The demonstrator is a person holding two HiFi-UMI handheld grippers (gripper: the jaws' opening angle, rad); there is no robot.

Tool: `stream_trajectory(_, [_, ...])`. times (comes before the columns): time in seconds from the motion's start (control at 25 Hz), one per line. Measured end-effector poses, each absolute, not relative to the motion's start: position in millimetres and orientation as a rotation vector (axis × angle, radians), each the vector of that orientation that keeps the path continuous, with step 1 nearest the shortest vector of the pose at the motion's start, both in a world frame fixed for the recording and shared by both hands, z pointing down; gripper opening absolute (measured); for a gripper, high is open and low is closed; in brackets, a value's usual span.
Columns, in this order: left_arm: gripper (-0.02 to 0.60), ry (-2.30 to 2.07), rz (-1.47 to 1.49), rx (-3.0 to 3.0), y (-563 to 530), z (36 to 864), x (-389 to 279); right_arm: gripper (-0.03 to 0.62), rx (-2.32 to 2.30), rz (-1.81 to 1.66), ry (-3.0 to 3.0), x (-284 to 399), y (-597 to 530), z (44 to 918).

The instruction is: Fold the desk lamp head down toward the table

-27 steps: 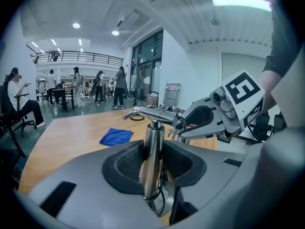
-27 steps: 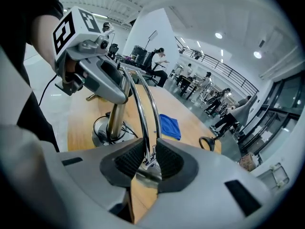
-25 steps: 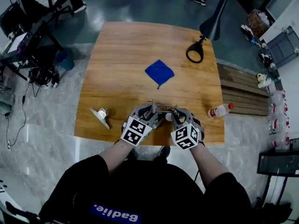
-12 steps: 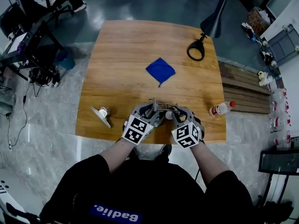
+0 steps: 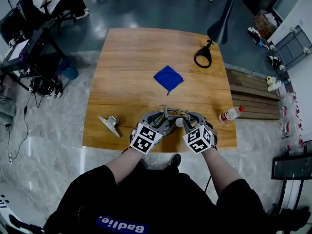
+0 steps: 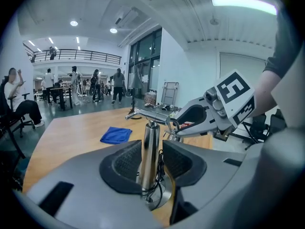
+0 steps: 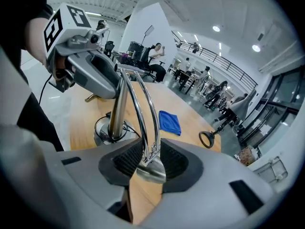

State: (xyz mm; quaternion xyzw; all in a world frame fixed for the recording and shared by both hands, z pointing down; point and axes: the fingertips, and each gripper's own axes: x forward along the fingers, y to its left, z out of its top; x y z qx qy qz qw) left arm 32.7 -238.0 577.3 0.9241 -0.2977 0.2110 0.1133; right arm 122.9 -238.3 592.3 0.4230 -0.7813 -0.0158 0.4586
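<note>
A: Progress on the desk lamp (image 5: 171, 114)?

B: Nearly finished, I judge. It stands at the near edge of the tabletop (image 5: 122, 62), and the lamp head (image 7: 150, 171) hangs low on its bent chrome arms (image 7: 143, 109), close above the surface.

A: Claws?

B: Left claw (image 6: 152, 159) is clamped on the upright post (image 6: 149, 142), steadying the lamp. Right claw (image 7: 151, 162) has just been opening. The lamp head sits between its pads (image 7: 126, 159), which seem clear of it.

A: What's left?

B: Probably only letting go fully and drawing both claws off, unless the head should go lower still.
</note>
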Motion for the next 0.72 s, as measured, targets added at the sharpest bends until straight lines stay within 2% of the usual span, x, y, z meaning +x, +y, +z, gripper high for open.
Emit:
stream_trajectory(0.4, [0.130,-0.845,0.457,2.585,-177,576,3,0.101,1.231,0.208,-2.103,110,-158,566])
stream_trajectory(0.72, [0.130,-1.001,0.385,2.625,-81,515,43,0.100,1.224,0.378,-2.424,129,-70,530])
